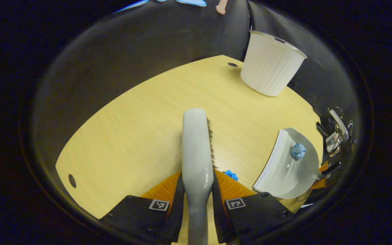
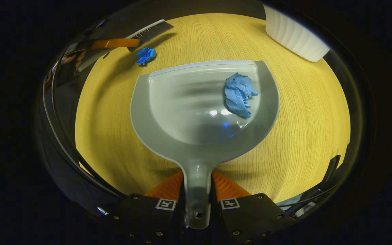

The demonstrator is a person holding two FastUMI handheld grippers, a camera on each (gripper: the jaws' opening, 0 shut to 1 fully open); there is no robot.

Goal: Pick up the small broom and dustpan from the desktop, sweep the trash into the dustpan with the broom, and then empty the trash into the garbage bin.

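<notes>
Meanwhile, left gripper (image 1: 198,190) clenched the broom (image 1: 196,143), right gripper (image 2: 197,194) clenched the dustpan (image 2: 182,112); a hard flick could bat the loose scrap (image 2: 145,55), apparently at the pan's eleven o'clock, off the desk (image 2: 301,119).

A pale wooden desk in a dark, cloth-walled booth.

The desktop (image 1: 141,129) is light yellow wood with fine grain running across it, and its surface catches an even, warm light from above. Two small dark round holes are set into it, one near the far edge (image 1: 232,64) and one at the near left corner (image 1: 72,180). Behind the desk hangs black cloth (image 1: 168,37), falling in soft folds and forming the far and left walls. Beyond the desk's right edge, in shadow, sits a tangle of dark cables and clips (image 1: 335,132).
</notes>
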